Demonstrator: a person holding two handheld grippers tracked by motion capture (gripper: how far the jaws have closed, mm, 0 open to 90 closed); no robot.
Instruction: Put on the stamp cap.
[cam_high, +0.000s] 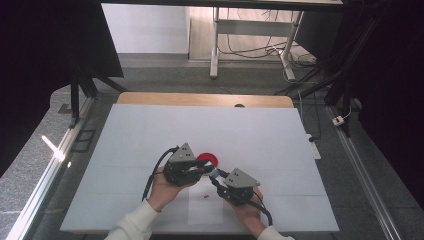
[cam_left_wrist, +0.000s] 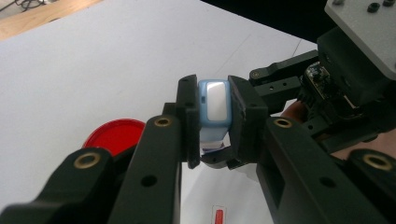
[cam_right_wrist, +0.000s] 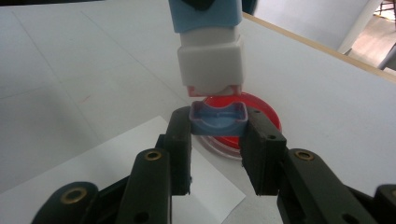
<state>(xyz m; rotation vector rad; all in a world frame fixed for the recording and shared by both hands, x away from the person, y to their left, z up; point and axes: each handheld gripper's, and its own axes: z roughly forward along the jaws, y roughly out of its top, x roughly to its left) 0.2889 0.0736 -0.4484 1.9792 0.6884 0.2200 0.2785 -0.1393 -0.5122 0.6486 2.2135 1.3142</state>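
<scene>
Right claw (cam_right_wrist: 218, 140) is closed on a small translucent blue cap (cam_right_wrist: 218, 122), a rounded-rectangular plastic shell held with its hollow side facing the body it belongs to. Just off that opening, not quite touching, hangs the white end (cam_right_wrist: 211, 65) of a stubby pale-blue and white plastic stamp-like block (cam_left_wrist: 214, 105), which the left claw (cam_left_wrist: 214, 122) clamps by its flat sides. The block's long axis runs almost straight along the line between the two claws, so cap and body sit end to end with a slight gap, the cap a shade off-centre. Behind them on the white worktop (cam_high: 150, 135) lies a round red plastic lid (cam_right_wrist: 261, 112), and a small sheet of white paper (cam_high: 205, 210) lies below the hands. Mating or parting them seems to turn on keeping that shared axis straight.
</scene>
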